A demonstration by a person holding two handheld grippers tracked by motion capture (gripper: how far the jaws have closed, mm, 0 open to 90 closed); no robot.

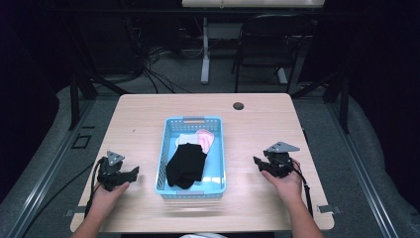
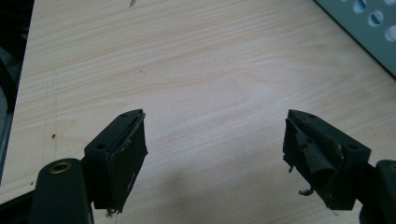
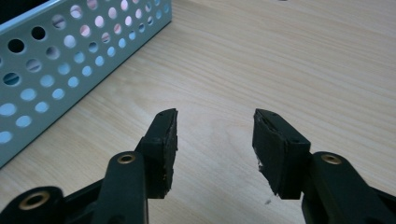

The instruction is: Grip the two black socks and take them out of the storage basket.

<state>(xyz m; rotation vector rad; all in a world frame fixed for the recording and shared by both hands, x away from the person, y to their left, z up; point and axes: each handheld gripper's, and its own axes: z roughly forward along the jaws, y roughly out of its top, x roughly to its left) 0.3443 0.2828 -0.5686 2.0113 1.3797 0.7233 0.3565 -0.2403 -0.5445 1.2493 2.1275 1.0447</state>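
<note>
A light blue perforated basket [image 1: 165, 148] sits mid-table and holds a black garment [image 1: 186, 165], a white piece [image 1: 182, 140] and a pink piece [image 1: 206, 137]. My left gripper [image 1: 132, 172] rests on the table left of the basket, open, its jaws wide apart over bare wood [image 2: 215, 140]. The basket's corner [image 2: 369, 28] shows at the upper right of the left gripper view. My right gripper [image 1: 256, 161] rests right of the basket, open with nothing between its pads [image 3: 215, 140]. The basket wall [image 3: 60, 60] fills the upper left of the right gripper view.
The wooden table [image 1: 257, 124] has a round cable hole [image 1: 238, 106] near its far edge. Beyond it stand a dark chair [image 1: 262, 44] and a white desk leg [image 1: 205, 49] with cables on the floor. Metal rails run along both sides.
</note>
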